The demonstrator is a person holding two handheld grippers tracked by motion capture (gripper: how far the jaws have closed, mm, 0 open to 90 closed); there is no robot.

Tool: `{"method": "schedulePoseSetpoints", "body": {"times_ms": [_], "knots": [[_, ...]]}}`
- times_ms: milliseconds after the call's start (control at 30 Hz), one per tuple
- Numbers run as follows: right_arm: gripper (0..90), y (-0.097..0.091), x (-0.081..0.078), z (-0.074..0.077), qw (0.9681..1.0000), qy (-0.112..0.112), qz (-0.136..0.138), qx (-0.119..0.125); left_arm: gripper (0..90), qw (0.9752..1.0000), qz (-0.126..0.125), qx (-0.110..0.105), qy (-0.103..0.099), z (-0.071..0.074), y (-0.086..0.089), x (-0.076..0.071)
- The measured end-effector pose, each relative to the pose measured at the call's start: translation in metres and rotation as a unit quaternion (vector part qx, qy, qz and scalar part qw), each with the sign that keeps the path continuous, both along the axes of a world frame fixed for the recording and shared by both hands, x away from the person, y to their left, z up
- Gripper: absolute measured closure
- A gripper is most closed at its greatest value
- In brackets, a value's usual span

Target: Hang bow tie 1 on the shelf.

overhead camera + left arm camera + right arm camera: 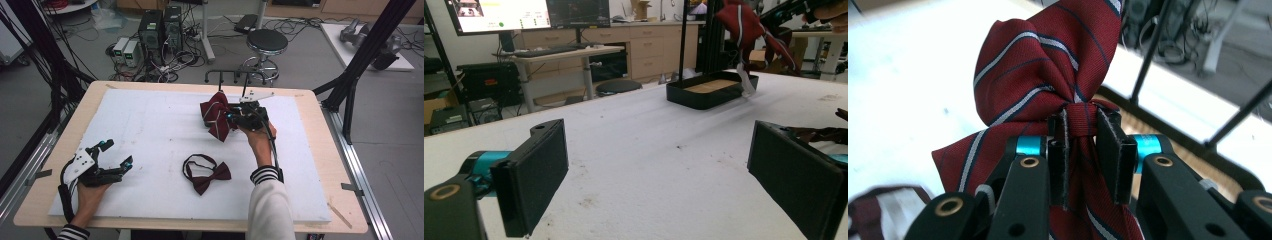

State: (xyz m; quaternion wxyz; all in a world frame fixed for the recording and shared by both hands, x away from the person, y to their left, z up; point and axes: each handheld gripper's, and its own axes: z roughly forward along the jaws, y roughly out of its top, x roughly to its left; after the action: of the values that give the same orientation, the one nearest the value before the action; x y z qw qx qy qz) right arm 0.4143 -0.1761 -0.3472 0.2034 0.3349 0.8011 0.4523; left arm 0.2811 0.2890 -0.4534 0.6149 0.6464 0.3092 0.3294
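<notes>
A red striped bow tie (pixel 216 116) hangs above the white mat near the table's far side, and my right gripper (pixel 231 117) is shut on its knot. In the right gripper view the two black pads (pixel 1109 150) pinch the knot of the striped bow tie (pixel 1038 70) from both sides. The left gripper view shows that tie (pixel 746 25) lifted above a black tray (pixel 711 89). A dark maroon bow tie (pixel 207 176) with a black strap lies flat on the mat in the middle front. My left gripper (pixel 116 152) rests at the front left, jaws wide and nothing between them.
A black tray with a wooden floor (pixel 1173 145) and a thin black rack (pixel 235 76) stand at the table's far edge. The white mat (pixel 150 130) covers most of the wooden table. A stool (pixel 266 44) and computer cases (pixel 160 27) stand beyond.
</notes>
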Motion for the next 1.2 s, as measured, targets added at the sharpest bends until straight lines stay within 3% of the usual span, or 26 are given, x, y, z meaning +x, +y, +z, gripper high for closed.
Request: {"method": "schedulePoseSetpoints", "body": {"times_ms": [333,1033,1200], "knots": [[75.7,-0.007,-0.005,0.011,0.9966,-0.042,0.004,0.071,9.8,1.0000,0.000,0.000,0.001,0.000,0.000,0.000],[75.6,-0.004,-0.009,0.017,0.9940,-0.069,-0.012,0.084,9.8,1.0000,0.000,0.001,0.002,0.000,0.000,0.000],[75.6,-0.003,-0.009,0.021,0.9921,-0.076,-0.016,0.098,9.7,1.0000,-0.001,0.001,0.002,0.000,0.000,0.000]]}}
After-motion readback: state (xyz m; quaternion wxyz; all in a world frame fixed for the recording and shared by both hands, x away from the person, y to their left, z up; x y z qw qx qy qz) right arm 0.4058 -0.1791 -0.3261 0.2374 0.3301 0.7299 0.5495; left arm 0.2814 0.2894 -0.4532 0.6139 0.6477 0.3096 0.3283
